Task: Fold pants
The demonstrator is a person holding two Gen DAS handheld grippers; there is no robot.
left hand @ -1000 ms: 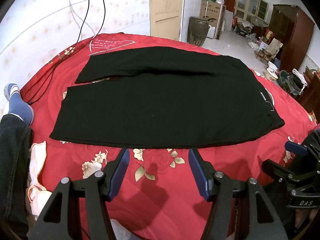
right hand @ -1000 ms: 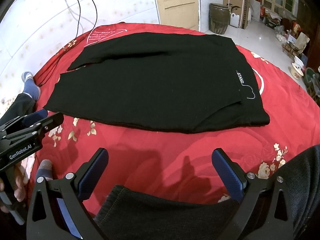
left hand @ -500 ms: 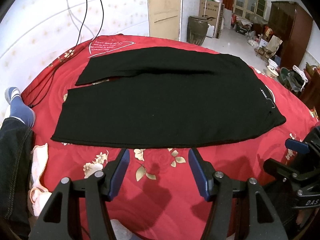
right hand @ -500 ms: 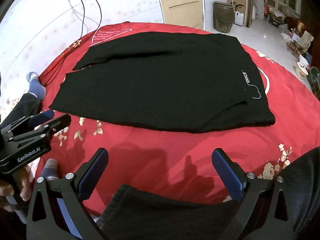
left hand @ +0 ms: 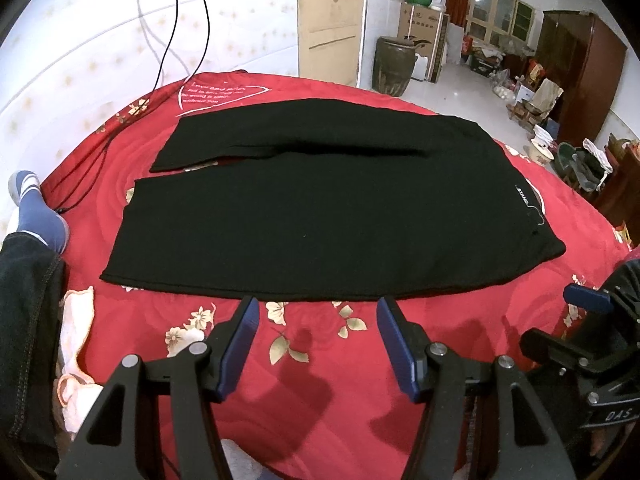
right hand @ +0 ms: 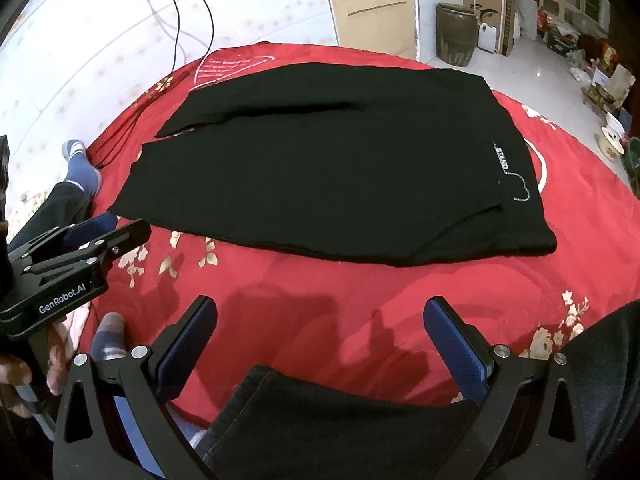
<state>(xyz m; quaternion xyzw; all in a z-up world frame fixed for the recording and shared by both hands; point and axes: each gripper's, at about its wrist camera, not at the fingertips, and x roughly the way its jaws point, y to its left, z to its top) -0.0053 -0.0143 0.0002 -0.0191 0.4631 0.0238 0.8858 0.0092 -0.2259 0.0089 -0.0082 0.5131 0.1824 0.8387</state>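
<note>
The black pants point(left hand: 328, 216) lie flat across the middle of the red bedspread point(left hand: 304, 412), legs toward its left edge, waistband toward its right edge; the left gripper point(left hand: 318, 340) hovers above the near edge, jaws apart, holding nothing; the right gripper point(right hand: 320, 344) hovers there too, jaws wide apart, empty; neither touches the pants.

Black pants point(left hand: 320, 216) point(right hand: 332, 168) lie flat on the red floral bedspread point(left hand: 320, 360), legs side by side, waistband with white lettering to the right.
</note>
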